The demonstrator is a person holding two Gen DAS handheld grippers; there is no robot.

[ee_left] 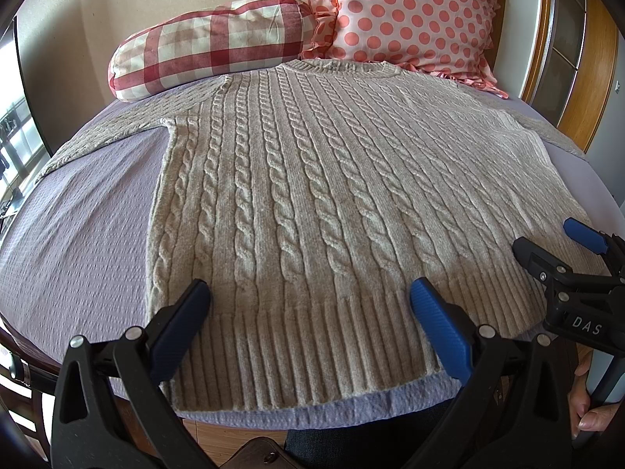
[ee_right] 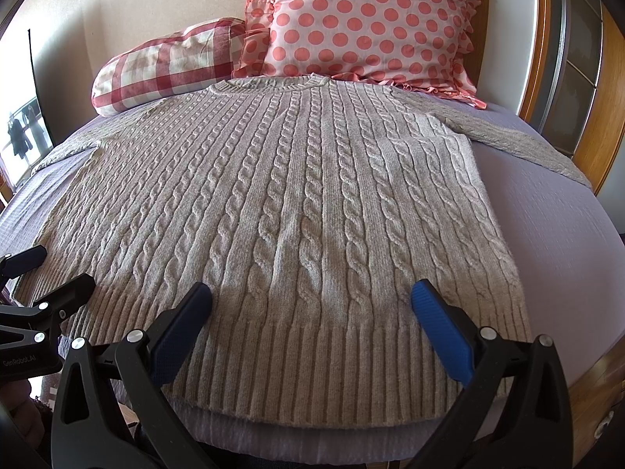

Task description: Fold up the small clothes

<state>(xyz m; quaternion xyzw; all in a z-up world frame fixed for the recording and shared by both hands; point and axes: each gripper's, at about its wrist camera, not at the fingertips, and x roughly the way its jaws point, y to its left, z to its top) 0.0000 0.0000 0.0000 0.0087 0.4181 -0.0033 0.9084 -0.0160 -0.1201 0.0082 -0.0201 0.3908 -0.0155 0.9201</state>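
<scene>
A beige cable-knit sweater [ee_left: 312, 195] lies flat, front up, on a lilac bedspread [ee_left: 78, 234], collar toward the pillows, both sleeves spread outward. It also shows in the right wrist view [ee_right: 293, 203]. My left gripper [ee_left: 310, 293] is open and empty, hovering over the ribbed hem near the sweater's left side. My right gripper [ee_right: 310, 293] is open and empty over the hem toward the right side. The right gripper also shows at the right edge of the left wrist view [ee_left: 547, 242], and the left gripper at the left edge of the right wrist view [ee_right: 58, 269].
A red checked bolster pillow [ee_left: 211, 47] and a pink polka-dot cushion [ee_left: 410, 15] lie at the head of the bed. A wooden frame [ee_left: 586, 78] stands at the right. The bed's near edge [ee_left: 312, 410] is just below the hem.
</scene>
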